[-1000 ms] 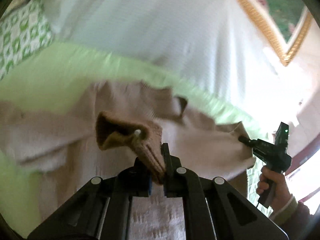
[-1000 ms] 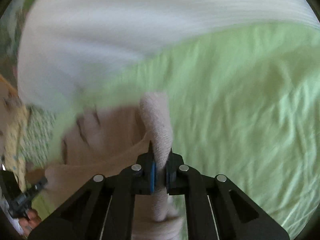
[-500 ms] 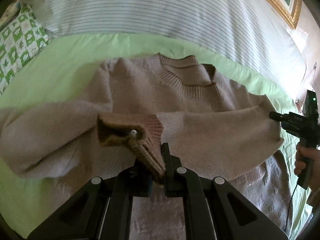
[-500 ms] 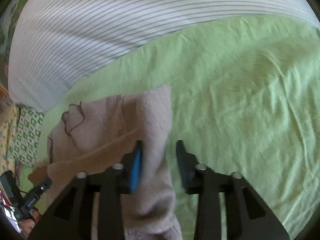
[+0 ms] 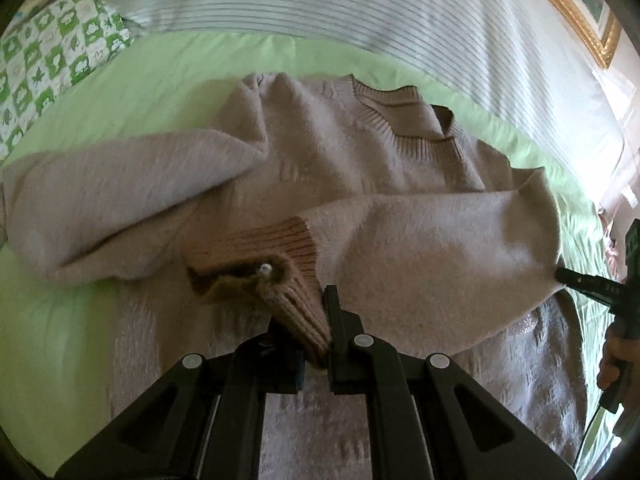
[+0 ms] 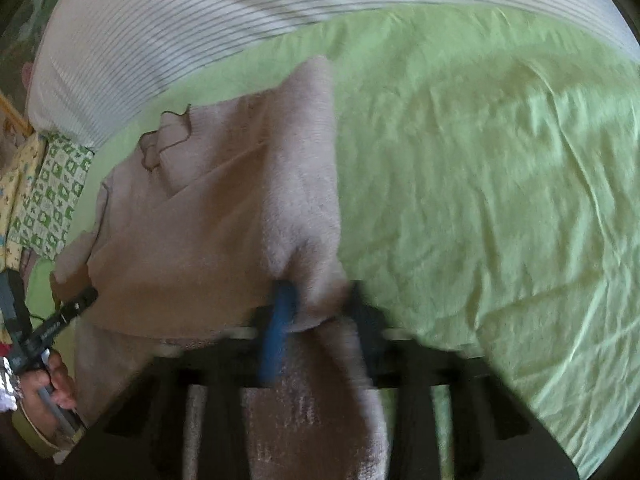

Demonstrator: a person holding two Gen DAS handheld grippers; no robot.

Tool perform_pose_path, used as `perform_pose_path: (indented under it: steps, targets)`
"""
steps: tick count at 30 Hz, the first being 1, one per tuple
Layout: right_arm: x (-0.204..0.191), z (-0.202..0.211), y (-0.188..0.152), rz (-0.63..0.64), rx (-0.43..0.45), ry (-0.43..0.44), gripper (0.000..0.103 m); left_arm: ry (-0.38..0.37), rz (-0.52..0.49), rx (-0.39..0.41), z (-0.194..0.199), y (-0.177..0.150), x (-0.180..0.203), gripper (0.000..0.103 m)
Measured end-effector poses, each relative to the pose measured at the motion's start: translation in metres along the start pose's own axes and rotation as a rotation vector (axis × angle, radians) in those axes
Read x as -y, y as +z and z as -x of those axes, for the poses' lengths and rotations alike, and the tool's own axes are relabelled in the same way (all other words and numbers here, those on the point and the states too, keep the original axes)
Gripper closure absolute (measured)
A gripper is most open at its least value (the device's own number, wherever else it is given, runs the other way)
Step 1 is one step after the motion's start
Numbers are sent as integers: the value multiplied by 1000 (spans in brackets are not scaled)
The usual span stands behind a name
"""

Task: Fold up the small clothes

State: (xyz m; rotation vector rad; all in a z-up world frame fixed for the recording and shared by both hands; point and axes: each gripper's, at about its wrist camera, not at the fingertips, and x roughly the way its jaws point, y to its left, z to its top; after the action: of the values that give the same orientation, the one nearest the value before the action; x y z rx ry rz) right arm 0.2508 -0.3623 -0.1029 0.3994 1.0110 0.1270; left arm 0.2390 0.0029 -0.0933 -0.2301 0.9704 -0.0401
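My left gripper [image 5: 318, 320] pinches the ribbed cuff [image 5: 276, 276] of the beige sweater [image 5: 360, 152] on the green sheet [image 5: 172, 76]; the right gripper [image 5: 576, 282] touches the fold at three o'clock.

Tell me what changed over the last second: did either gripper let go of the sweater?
The right gripper let go: a second ago it was shut on the sweater's folded sleeve edge; now its jaws stand open, with the fabric loose between them. The sweater dropped flat onto the green sheet, with the sleeve laid across its body. The left gripper stayed shut on the ribbed cuff.
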Motion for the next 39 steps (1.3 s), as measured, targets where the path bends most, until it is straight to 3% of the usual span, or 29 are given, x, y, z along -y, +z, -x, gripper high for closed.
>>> perform_pose_path:
  steps: [5, 10, 15, 18, 20, 22, 24, 25, 29, 30, 32, 33, 39]
  targets:
    - [5, 24, -4, -14, 54, -25, 98, 8, -36, 43, 8, 5, 10, 97]
    - [13, 20, -9, -77, 2, -40, 98, 30, 30, 14, 3, 3, -11, 97]
    - [-24, 35, -10, 10, 83, 3, 98, 29, 17, 4, 8, -4, -13, 96]
    - [-52, 17, -8, 87, 55, 49, 97, 30, 19, -4, 8, -8, -11, 95]
    - [-58, -3, -6, 97, 21, 9, 97, 36, 21, -12, 8, -10, -13, 90]
    - [-48, -20, -5, 56, -33, -89, 97, 38, 28, -20, 10, -12, -18, 82]
    - [-36, -25, -5, -14, -52, -77, 97, 29, 53, -20, 18, -13, -28, 79]
    - [-35, -22, -4, -33, -43, -66, 97, 21, 69, -20, 22, -14, -33, 76]
    - [-48, -8, -5, 7, -24, -36, 90, 47, 168, 19, 51, -15, -63, 44]
    - [-53, -4, -5, 10, -18, -17, 86, 50, 192, 26, 56, -15, -71, 43]
    - [-62, 5, -8, 19, 4, 10, 62, 50, 271, 31, 65, -15, -94, 39]
    - [-68, 11, -11, 22, 19, 17, 58, 52, 307, 32, 67, -14, -105, 37]
    - [-93, 19, -20, 32, 20, 66, 57, 81, 610, 60, 76, -8, -195, 34]
